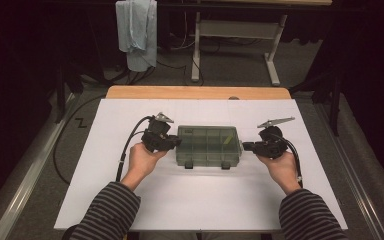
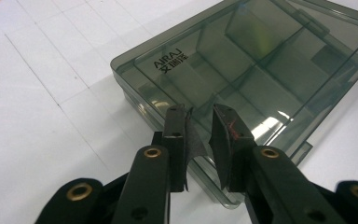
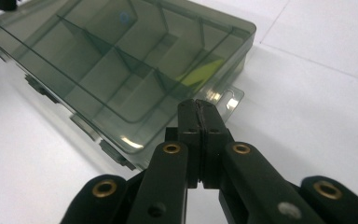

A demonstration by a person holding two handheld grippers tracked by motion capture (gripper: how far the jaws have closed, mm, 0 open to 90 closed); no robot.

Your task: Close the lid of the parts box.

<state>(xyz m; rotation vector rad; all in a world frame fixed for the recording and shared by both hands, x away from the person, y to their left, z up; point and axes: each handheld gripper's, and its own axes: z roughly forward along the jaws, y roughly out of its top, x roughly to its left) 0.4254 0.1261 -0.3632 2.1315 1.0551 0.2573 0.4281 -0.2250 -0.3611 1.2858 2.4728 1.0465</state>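
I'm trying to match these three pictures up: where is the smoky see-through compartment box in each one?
High view: the box lies mid-table, between the two grippers.
Left gripper view: it fills the upper right, one short end near the fingers.
Right gripper view: it runs across the upper left, its corner by the closed fingers.
Shared landmark: the yellow-green piece inside one compartment.

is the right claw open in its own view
No, the right claw has its two black jaws pressed flat together with no gap, their tips at the clear hang tab on the end of the smoky plastic organizer box.
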